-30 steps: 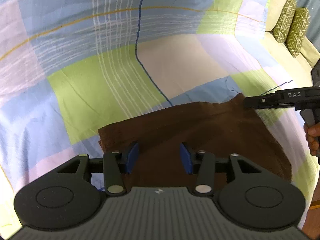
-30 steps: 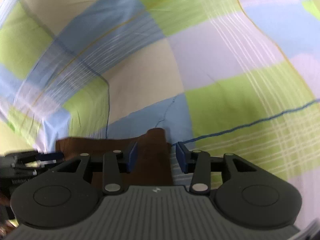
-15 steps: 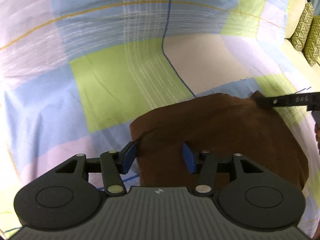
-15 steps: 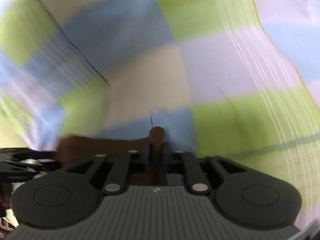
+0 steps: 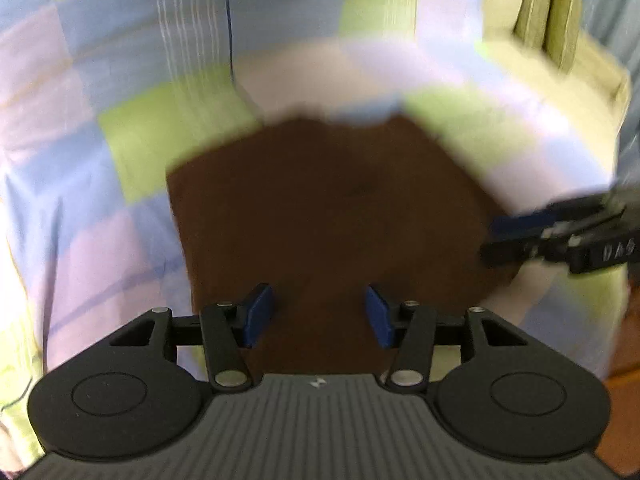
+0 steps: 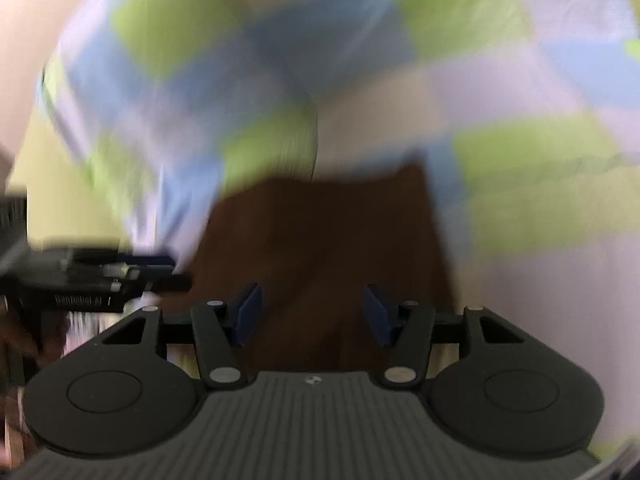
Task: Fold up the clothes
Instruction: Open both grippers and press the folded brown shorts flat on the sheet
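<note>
A folded brown garment (image 5: 320,208) lies flat on the checked bedsheet (image 5: 132,128); the right wrist view shows the same brown garment (image 6: 320,232). My left gripper (image 5: 318,316) hovers over its near edge, jaws opening, blue pads apart with only cloth beneath them. My right gripper (image 6: 310,314) is above the garment's near part, jaws opening and nothing pinched. In the left wrist view the right gripper (image 5: 516,236) sits at the garment's right edge. The left gripper (image 6: 160,272) shows at the left in the right wrist view. Both views are motion-blurred.
The sheet of green, blue, lilac and cream squares covers the bed all around. Two green patterned cushions (image 5: 548,12) stand against a pale yellow edge at the far right. A strip of wooden floor (image 5: 624,392) shows at the lower right.
My right gripper was pinched on the garment's corner half a second ago and has let go and pulled back. My left gripper has shifted across the garment, which now lies folded narrower.
</note>
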Demonstrator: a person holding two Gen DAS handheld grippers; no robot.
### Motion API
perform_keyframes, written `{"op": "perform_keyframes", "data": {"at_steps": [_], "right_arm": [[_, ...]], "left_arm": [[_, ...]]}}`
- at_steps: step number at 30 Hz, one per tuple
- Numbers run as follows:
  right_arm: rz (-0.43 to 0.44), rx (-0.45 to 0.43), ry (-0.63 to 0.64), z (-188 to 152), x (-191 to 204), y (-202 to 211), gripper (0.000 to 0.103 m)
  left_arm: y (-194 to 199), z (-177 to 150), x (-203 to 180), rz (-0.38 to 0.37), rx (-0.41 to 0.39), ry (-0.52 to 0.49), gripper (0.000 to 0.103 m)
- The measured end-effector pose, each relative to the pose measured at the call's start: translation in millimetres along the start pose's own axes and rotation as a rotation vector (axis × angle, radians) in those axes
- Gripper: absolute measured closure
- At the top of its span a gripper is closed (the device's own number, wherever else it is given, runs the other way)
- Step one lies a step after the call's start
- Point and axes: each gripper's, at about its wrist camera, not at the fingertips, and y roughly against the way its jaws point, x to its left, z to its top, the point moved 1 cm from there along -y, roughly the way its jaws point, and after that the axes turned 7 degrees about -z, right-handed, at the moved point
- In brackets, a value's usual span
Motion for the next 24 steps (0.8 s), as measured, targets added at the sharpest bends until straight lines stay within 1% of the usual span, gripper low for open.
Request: {"op": "perform_keyframes", "data": {"at_steps": [1,2,3,4,5,6,7,8,9,10,12,13,14,15,16,17,18,19,20,21,22,24], "right_arm": [[-0.053,0.021,0.026,-5.3,-5.1,-9.8,0.070],[-0.106,0.042,0.052,-10.6,-10.3,-19.5,0.085],[-0.112,0.038,0.043,-10.0,-15.8,-21.5,0.086],[-0.099,0.035,0.029,-7.5,-21.4,-21.1,0.089],[-0.097,0.038,0.029,-2.4,-24.2,-18.3,0.089],[-0.103,0.035,0.038,-1.5,-23.5,-17.5,0.089],[-0.114,0.024,0.061,1.3,-17.7,-13.2,0.083],[-0.124,0.005,0.074,2.9,-13.5,-6.9,0.076],[-0.134,-0.015,0.087,4.5,-9.4,-0.7,0.072],[-0.136,-0.053,0.098,3.4,-7.1,12.3,0.067],[-0.098,-0.114,0.123,-3.4,5.3,26.2,0.067],[-0.093,-0.114,0.125,-4.5,5.6,27.1,0.066],[-0.073,-0.092,0.141,-9.5,11.5,20.5,0.066],[-0.081,-0.058,0.169,-15.2,15.4,9.2,0.066],[-0.093,-0.043,0.186,-21.2,12.0,3.9,0.066],[-0.104,-0.023,0.190,-22.4,9.9,-2.5,0.066],[-0.115,-0.002,0.194,-23.5,7.8,-8.9,0.066],[-0.118,0.003,0.196,-21.6,4.9,-12.6,0.066],[-0.121,0.009,0.198,-19.6,2.1,-16.3,0.066],[-0.122,0.002,0.198,-16.4,2.4,-12.9,0.066],[-0.123,-0.005,0.197,-13.1,2.8,-9.5,0.065],[-0.119,-0.057,0.186,-4.9,10.1,4.9,0.062]], "left_arm": [[-3.3,-9.6,11.6,-0.002,-0.016,0.048,0.045],[-2.9,-12.4,16.1,-0.004,-0.023,0.067,0.045],[0.8,-13.1,21.8,0.003,-0.029,0.095,0.045],[7.8,-13.6,26.4,0.056,-0.022,0.099,0.045],[17.9,-14.4,28.5,0.116,-0.013,0.085,0.046],[25.1,-14.7,28.7,0.137,-0.013,0.082,0.047],[34.6,-14.7,27.7,0.142,-0.024,0.089,0.048],[41.6,-14.2,22.7,0.133,-0.041,0.082,0.048],[47.6,-13.5,16.7,0.120,-0.059,0.072,0.048],[53.6,-12.8,10.7,0.107,-0.077,0.061,0.048],[44.4,-16.5,-13.3,0.091,-0.069,-0.037,0.048],[37.9,-19.0,-19.8,0.086,-0.056,-0.066,0.048],[32.6,-21.1,-22.9,0.083,-0.045,-0.081,0.048],[21.9,-26.5,-23.0,0.081,-0.034,-0.084,0.047],[9.4,-33.1,-22.3,0.079,-0.023,-0.084,0.043],[5.2,-33.6,-16.2,0.065,-0.018,-0.047,0.041],[3.6,-32.2,-8.4,0.047,-0.015,0.001,0.041],[4.9,-29.0,-5.5,0.043,-0.006,0.026,0.041],[12.3,-23.4,-6.8,0.063,0.004,0.043,0.042],[21.2,-17.2,-9.0,0.089,0.013,0.061,0.044],[28.0,-13.9,-10.2,0.099,0.011,0.075,0.045],[49.8,-7.1,-13.9,0.078,-0.024,0.146,0.044]]}}
